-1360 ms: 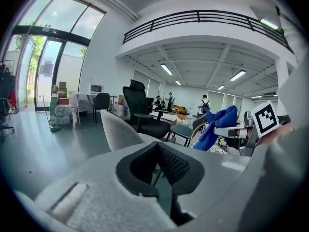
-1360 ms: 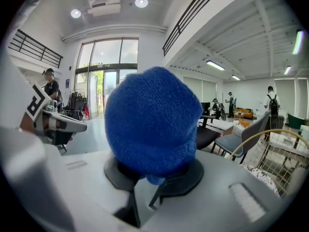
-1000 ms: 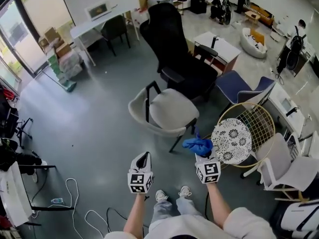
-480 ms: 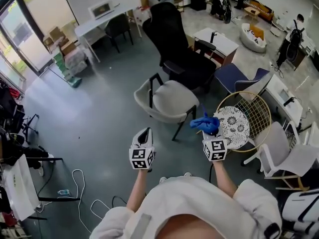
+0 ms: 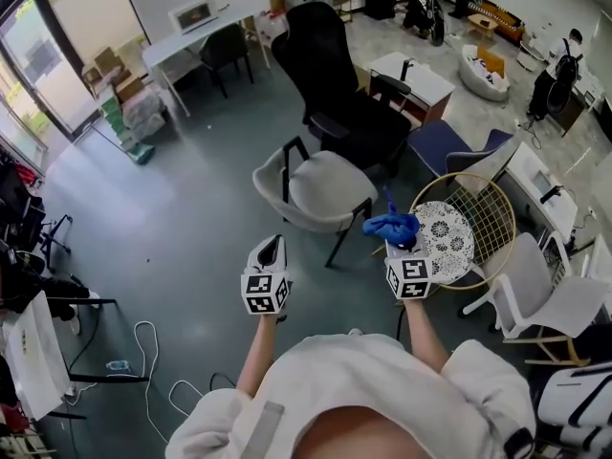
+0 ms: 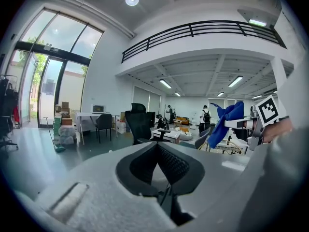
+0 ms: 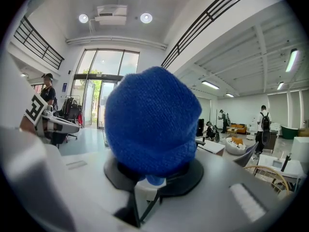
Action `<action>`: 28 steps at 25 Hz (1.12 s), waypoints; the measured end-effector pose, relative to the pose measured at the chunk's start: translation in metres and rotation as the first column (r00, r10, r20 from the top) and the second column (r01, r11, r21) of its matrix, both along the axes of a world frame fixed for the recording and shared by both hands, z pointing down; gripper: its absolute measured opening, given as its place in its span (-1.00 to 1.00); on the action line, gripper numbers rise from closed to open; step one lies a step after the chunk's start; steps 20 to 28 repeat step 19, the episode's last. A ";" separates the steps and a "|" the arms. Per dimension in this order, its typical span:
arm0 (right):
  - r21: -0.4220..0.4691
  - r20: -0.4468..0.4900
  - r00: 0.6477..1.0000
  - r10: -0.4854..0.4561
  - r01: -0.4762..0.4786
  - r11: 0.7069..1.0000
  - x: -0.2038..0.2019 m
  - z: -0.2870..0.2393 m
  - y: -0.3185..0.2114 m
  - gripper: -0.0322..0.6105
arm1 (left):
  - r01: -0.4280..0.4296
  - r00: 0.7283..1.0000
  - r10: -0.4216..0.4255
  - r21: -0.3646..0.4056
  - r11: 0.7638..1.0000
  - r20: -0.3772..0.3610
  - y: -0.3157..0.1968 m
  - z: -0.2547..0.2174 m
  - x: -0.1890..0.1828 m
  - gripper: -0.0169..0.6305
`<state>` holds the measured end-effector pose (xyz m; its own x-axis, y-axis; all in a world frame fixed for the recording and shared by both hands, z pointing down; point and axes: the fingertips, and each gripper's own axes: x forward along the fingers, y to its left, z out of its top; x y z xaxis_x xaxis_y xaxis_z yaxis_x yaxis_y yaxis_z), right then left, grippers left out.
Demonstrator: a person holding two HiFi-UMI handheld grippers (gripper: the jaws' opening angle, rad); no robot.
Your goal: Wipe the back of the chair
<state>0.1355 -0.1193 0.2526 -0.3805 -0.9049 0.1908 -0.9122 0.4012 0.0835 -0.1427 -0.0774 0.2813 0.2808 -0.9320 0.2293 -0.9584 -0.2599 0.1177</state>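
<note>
A beige shell chair (image 5: 320,197) with black legs stands just ahead of both grippers, its back turned to the left. Behind it is a tall black office chair (image 5: 330,70), which also shows in the left gripper view (image 6: 140,124). My right gripper (image 5: 400,242) is shut on a bunched blue cloth (image 5: 392,226), held in the air to the right of the beige chair's seat. That cloth (image 7: 152,120) fills the right gripper view above the right gripper (image 7: 149,180). My left gripper (image 5: 272,247) is shut and holds nothing, and hangs below the beige chair; its jaws meet in its own view (image 6: 160,170).
A round wire chair (image 5: 488,213) with a patterned cushion stands right of the cloth. A blue chair (image 5: 445,151), white chairs (image 5: 545,299), a white desk (image 5: 196,36), stacked boxes (image 5: 124,113) and floor cables (image 5: 153,347) are around. People stand at the far right (image 5: 564,70).
Both grippers have risen in the view and come closer to the beige chair. The person's body now fills the bottom of the view. The cloth stays held.
</note>
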 end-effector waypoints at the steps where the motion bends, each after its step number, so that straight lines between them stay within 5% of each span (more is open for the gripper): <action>1: -0.005 0.001 1.000 0.000 0.000 1.000 0.000 0.002 0.002 -0.66 | -0.004 1.000 0.004 -0.002 1.000 0.002 0.001 0.001 0.002 -0.94; 28: -0.041 -0.009 1.000 0.012 -0.012 0.999 0.010 0.017 0.015 -0.67 | -0.007 1.000 0.007 -0.022 1.000 0.013 0.015 0.009 0.010 -0.94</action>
